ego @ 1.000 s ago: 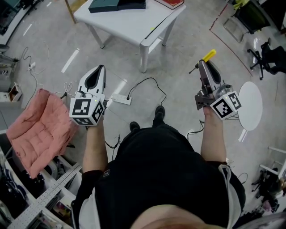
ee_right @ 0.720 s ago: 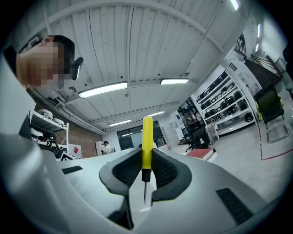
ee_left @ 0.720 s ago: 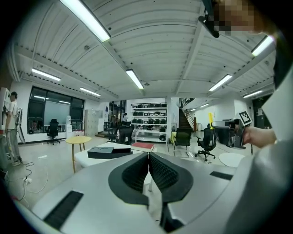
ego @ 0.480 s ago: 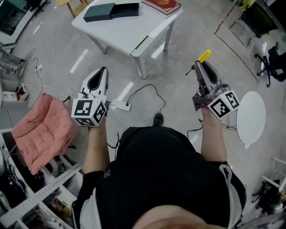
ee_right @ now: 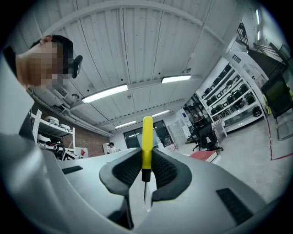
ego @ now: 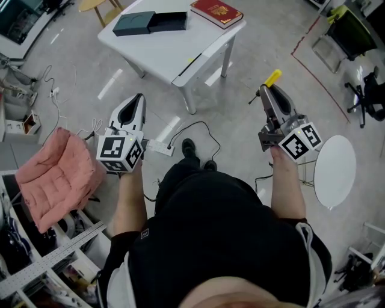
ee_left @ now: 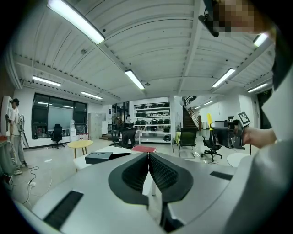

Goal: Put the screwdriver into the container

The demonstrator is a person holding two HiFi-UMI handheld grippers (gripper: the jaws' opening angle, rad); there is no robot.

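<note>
Two grippers are held out ahead of a standing person. The left gripper [ee_left: 149, 159] has its jaws pressed together, nothing between them. The right gripper [ee_right: 146, 161] is clamped on the screwdriver [ee_right: 147, 137], whose yellow handle juts out past the fingertips while the thin blade points back between the pads. Well beyond both sets of fingertips stands a white table [ego: 180, 51], bearing the dark container [ego: 133, 24] ahead of the left fingertips and a red book [ego: 218, 12] farther off.
</note>
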